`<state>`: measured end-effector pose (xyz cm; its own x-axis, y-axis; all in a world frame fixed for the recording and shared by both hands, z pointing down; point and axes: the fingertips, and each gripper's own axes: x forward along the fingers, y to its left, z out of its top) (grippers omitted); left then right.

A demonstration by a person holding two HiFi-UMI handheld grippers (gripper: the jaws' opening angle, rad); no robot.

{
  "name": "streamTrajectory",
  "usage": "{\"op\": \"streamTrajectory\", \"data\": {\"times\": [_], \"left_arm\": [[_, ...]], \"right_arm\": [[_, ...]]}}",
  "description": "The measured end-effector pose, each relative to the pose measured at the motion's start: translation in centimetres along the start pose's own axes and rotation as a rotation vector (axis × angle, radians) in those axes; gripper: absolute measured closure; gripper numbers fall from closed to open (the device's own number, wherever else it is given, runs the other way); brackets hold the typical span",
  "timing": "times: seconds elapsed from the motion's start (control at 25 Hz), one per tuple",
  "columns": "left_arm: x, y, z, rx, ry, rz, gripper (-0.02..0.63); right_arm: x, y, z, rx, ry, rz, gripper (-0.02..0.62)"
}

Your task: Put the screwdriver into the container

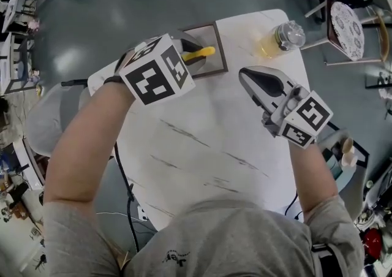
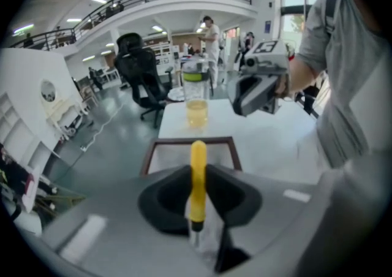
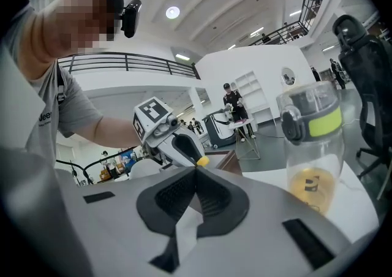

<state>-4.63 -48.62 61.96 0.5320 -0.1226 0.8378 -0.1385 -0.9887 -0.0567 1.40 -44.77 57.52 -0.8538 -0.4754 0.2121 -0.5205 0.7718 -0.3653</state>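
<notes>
A yellow-handled screwdriver [image 1: 201, 53] is held between the jaws of the left gripper [image 1: 193, 57], which are closed on the handle. In the left gripper view the screwdriver [image 2: 196, 196] is seen gripped at the lower part of its handle, with the rounded yellow end pointing away from the left gripper [image 2: 198, 171] and the metal shaft running back towards the camera. The container [image 1: 221, 49], a shallow rectangular tray with a dark brown rim, is set at the far left edge of a white, marble-patterned table [image 1: 202, 141]. In the head view the yellow handle end is seen over the container's inside; whether it touches the container [image 2: 171, 141] cannot be told. The right gripper [image 1: 244, 73] is held over the right part of the table, well apart from the container, with its jaws pressed together and nothing between them, as is shown in the right gripper view [image 3: 197, 171]. A clear bottle [image 1: 283, 38] with yellow liquid at its bottom is stood upright at the far right corner of the table, beyond the right gripper. Both forearms of the person are seen reaching in from the near edge.
</notes>
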Motion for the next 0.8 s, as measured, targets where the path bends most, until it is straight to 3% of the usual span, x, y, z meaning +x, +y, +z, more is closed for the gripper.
{"op": "streamTrajectory", "data": {"times": [0.44, 0.64, 0.8], "left_arm": [[3.8, -0.6, -1.4, 0.006, 0.112, -0.08, 0.532], [4.8, -0.1, -2.4, -0.017, 0.17, -0.082, 0.531], [5.8, -0.4, -2.6, -0.031, 0.162, -0.106, 0.531]], "right_arm": [[-0.2, -0.5, -0.9, 0.023, -0.001, -0.007, 0.586], [-0.2, -0.6, -1.4, 0.033, -0.003, -0.008, 0.586], [-0.3, -0.7, -1.5, 0.032, -0.006, -0.009, 0.586]]}}
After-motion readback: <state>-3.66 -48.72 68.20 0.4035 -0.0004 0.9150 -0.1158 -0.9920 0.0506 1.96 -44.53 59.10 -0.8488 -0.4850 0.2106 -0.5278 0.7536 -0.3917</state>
